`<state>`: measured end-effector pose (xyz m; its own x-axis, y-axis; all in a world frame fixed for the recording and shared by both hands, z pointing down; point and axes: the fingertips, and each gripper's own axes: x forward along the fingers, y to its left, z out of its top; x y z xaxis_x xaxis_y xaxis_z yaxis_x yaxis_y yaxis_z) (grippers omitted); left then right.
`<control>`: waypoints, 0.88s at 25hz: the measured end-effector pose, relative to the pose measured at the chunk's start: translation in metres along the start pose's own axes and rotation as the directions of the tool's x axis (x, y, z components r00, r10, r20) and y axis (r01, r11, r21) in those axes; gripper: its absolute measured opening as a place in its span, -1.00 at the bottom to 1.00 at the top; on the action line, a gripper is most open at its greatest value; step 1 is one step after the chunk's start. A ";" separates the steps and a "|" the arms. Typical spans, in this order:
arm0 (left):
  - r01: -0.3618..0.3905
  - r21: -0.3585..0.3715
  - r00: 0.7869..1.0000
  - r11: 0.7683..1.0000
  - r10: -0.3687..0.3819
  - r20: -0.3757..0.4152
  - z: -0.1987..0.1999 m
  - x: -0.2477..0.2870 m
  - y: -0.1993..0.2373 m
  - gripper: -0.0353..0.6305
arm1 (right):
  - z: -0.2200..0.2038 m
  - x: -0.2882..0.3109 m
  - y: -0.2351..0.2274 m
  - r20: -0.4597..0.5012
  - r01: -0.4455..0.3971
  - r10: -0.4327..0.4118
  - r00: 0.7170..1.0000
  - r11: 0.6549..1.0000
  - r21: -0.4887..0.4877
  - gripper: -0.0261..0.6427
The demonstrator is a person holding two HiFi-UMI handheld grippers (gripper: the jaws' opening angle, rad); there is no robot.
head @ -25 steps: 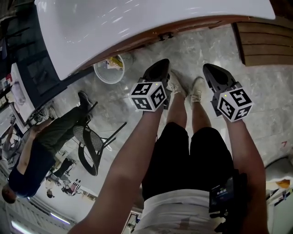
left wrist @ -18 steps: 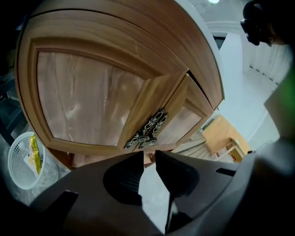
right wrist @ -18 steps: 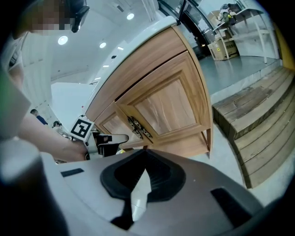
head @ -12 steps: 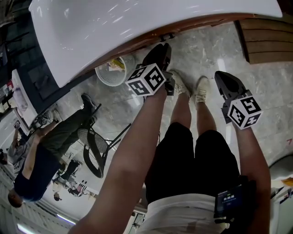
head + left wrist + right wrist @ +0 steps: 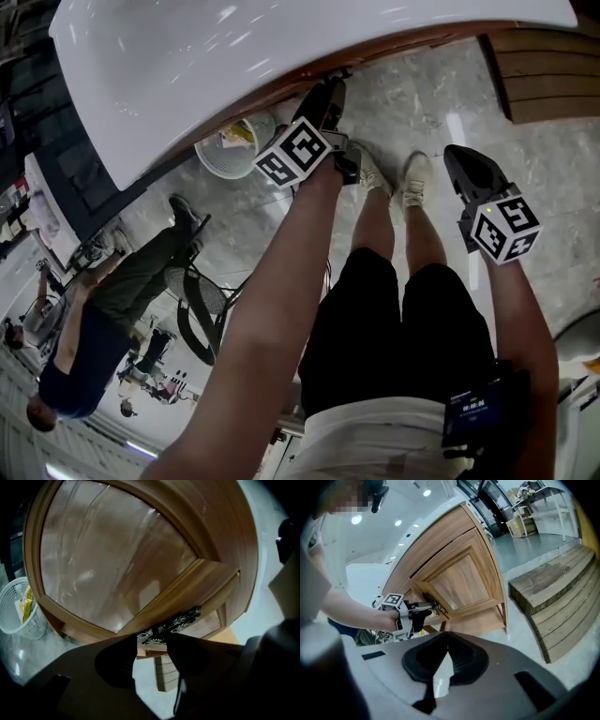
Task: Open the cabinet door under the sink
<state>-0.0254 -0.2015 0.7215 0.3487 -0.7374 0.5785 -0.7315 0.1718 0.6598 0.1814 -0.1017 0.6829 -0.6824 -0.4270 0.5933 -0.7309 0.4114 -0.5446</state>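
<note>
Door [image 5: 117,569] of light brown wood with a raised centre panel, set in the front of the cabinet under the white sink [image 5: 281,47]; the right gripper view shows it from the side [image 5: 461,581], standing above the grey stone floor [image 5: 412,103]. A dark handle [image 5: 176,623] with pale ornament runs along the door's edge. The left gripper [image 5: 152,644] is up against the door at this handle, its jaws apart and just having been opening, with one end of the handle between their tips; the pads do not look pressed on it. In the head view the left gripper [image 5: 323,94] reaches under the sink's rim, and from the right gripper view it [image 5: 417,613] meets the handle [image 5: 436,606] at the door's left edge. The right gripper [image 5: 446,651] has its jaws together with nothing between them, and it hangs well apart from the cabinet, over the floor beside the person's feet [image 5: 473,169]. A white mesh basket [image 5: 21,606] with something yellow in it stands on the floor by the cabinet's left side. Wooden steps [image 5: 553,602] lie to the cabinet's right.
</note>
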 end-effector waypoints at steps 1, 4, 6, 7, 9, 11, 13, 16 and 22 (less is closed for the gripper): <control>-0.006 -0.023 1.000 1.000 0.006 0.007 0.001 0.001 0.001 -0.28 | 0.000 -0.001 -0.002 -0.003 0.003 -0.003 1.000 1.000 0.000 -0.88; -0.023 -0.040 1.000 0.999 0.023 0.007 0.002 0.007 0.002 -0.33 | -0.002 -0.002 -0.005 -0.016 0.005 -0.005 1.000 1.000 -0.004 -0.88; -0.035 -0.020 0.999 0.999 0.036 0.003 0.002 0.009 -0.002 -0.43 | -0.003 -0.003 -0.005 -0.026 0.001 -0.001 1.000 1.000 -0.009 -0.88; -0.043 -0.019 0.999 0.999 0.043 0.005 0.002 0.010 -0.003 -0.44 | -0.004 -0.003 -0.005 -0.032 -0.002 0.001 1.000 1.000 -0.012 -0.88; -0.054 -0.041 0.998 0.998 0.054 0.017 0.002 0.009 -0.005 -0.47 | -0.006 -0.004 -0.003 -0.045 -0.004 0.003 0.999 1.000 -0.018 -0.88; -0.065 -0.057 0.997 0.996 0.067 0.030 0.001 0.010 -0.007 -0.58 | -0.007 -0.004 -0.003 -0.055 -0.005 0.004 0.998 1.000 -0.023 -0.89; -0.075 -0.053 0.996 0.996 0.078 0.039 0.000 0.013 -0.007 -0.59 | -0.007 -0.004 -0.003 -0.057 -0.008 0.006 0.998 1.000 -0.025 -0.88; -0.068 -0.045 0.997 0.997 0.070 0.041 -0.003 0.013 -0.006 -0.60 | -0.011 -0.006 -0.002 -0.054 -0.009 0.007 0.999 1.000 -0.023 -0.88; -0.046 -0.038 0.998 0.998 0.047 0.038 -0.006 0.009 -0.007 -0.60 | -0.029 -0.015 -0.003 -0.068 0.000 -0.001 0.998 1.000 -0.014 -0.88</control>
<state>-0.0136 -0.2056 0.7249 0.2909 -0.7529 0.5903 -0.7242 0.2299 0.6501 0.1939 -0.0733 0.6923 -0.6796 -0.3717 0.6324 -0.7304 0.4228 -0.5365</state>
